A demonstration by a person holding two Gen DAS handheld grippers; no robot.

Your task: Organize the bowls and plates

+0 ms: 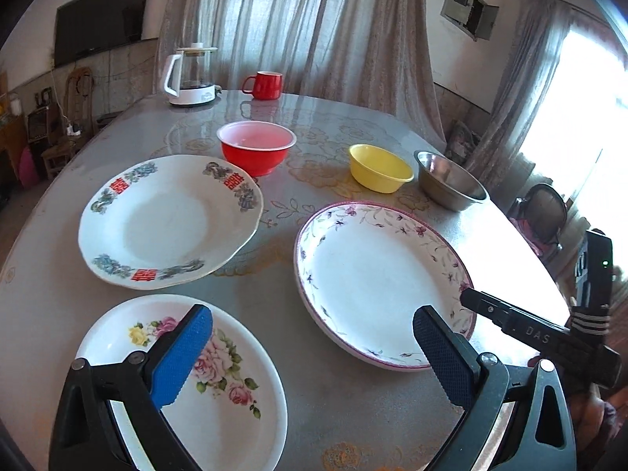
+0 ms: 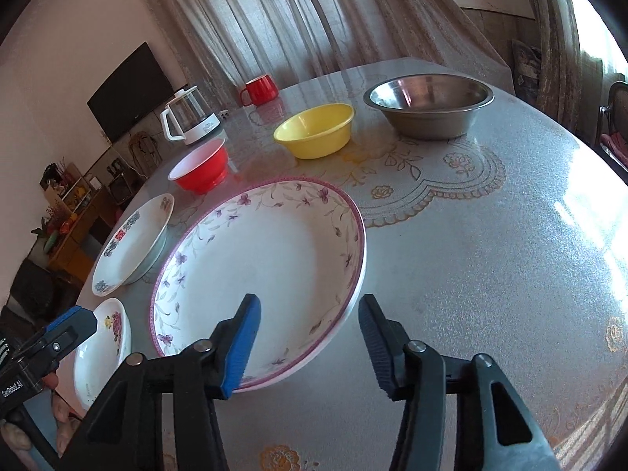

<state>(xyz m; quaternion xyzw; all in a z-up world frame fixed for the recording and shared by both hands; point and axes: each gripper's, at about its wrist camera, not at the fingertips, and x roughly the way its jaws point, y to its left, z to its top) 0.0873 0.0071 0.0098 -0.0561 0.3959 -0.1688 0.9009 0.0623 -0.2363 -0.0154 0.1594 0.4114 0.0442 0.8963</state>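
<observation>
Step in hand: nothing is stacked yet; the opening pick-up is judged to be under preparation.

Left hand-held gripper (image 1: pixel 312 357): held spread wide and empty above the near edge of the counter (image 1: pixel 345 412), its left blue pad over the rose plate (image 1: pixel 243 424). Right hand-held gripper (image 2: pixel 310 343): likewise parted and empty, its left pad over the near rim of the violet-vine plate (image 2: pixel 274 259), its right pad beyond that rim.

Plates, three, all lying flat and apart:
- rose plate, smallest, glazed white, nearest on the left;
- violet-vine plate, largest, shallow, pink-edged rim, near centre;
- plate with red characters (image 1: pixel 168 219), scalloped rim, blue-green motifs, behind the rose plate.

Bowls, three, set in a row farther back:
- red bowl (image 1: pixel 257 147), pale inside, apparently plastic;
- yellow bowl (image 1: pixel 380 168), smooth plastic;
- steel bowl (image 1: pixel 449 185), brushed metal, widest.

Next move, as judged: a thin rim must be pinched between the ribbed pads and lifted without sliding, since glazed ware on the glossy, floral-patterned counter is likely slippery. Smaller pieces would nest in larger ones.

Also present: glass kettle (image 1: pixel 192 76), red mug (image 1: pixel 265 85).
</observation>
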